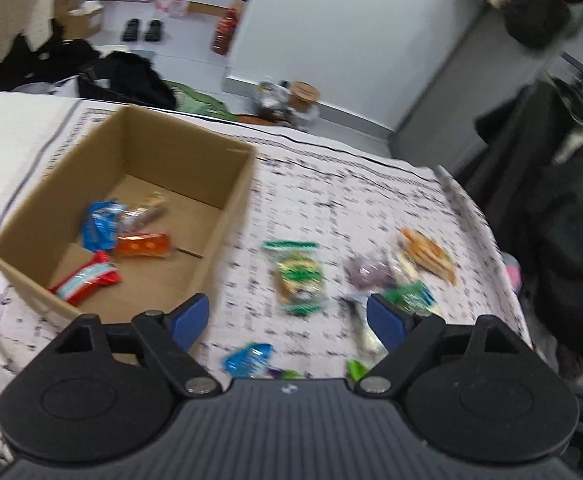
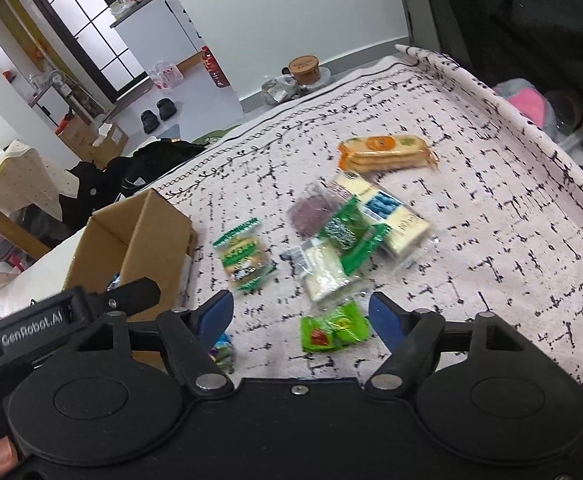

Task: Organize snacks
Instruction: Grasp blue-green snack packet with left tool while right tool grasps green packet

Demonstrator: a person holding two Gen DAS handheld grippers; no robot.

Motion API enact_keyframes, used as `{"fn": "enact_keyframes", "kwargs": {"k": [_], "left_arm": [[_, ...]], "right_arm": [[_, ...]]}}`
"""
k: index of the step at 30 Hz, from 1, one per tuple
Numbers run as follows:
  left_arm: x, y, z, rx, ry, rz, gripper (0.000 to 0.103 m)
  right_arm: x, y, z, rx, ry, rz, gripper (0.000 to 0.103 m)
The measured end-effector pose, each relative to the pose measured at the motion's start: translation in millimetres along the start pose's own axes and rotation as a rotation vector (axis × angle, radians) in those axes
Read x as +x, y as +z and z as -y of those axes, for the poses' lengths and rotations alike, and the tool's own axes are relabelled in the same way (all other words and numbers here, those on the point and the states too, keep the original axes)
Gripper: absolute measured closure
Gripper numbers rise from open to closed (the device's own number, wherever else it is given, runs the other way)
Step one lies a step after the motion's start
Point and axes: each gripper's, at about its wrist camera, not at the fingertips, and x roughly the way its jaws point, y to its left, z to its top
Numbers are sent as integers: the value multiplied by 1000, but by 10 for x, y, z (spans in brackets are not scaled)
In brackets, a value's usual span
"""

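Hovering over the cloth-covered counter (image 2: 471, 208), both my grippers are spread wide and grasp nothing. The left gripper (image 1: 287, 318) hangs beside the brown cardboard box (image 1: 219, 208), which contains crinkly wrapped snacks: a blue packet (image 1: 100, 226), an orange one (image 1: 143, 245) and a red one (image 1: 87, 278). My right gripper (image 2: 301, 316) hangs above a glossy green packet (image 2: 333, 326); an orange cracker pack (image 2: 387, 154) lies farther off.
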Motion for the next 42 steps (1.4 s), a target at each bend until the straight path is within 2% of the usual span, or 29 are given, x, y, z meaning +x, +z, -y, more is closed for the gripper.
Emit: {"fn": "enact_keyframes", "kwargs": {"k": [3,5,8,21,30,39,41,42], "left_arm": [[44,-78,119,36,-24,-21,22],[95,-120,156,45,-35,-45,31],[192,-184,198,58,-29,-83,36],[568,-335,234,82,67,-176,42],[829,-381,200,86,166,-216,48],[1014,-407,131,78,221,-248,63],[1018,-405,134,83,227,-245,72],[1018,-405,136,84,226,-246,72]], "right_arm": [[40,-18,90,16,-1,-9,33],[81,-36,140,22,3,-14,33],[152,-69,205,33,9,-24,33],[399,-107,317,75,57,-79,33],[576,-98,324,75,79,-111,34],[726,-92,323,72,87,-146,37],[757,-101,306,65,78,-156,38],[770,-105,302,63,76,-162,38]]}}
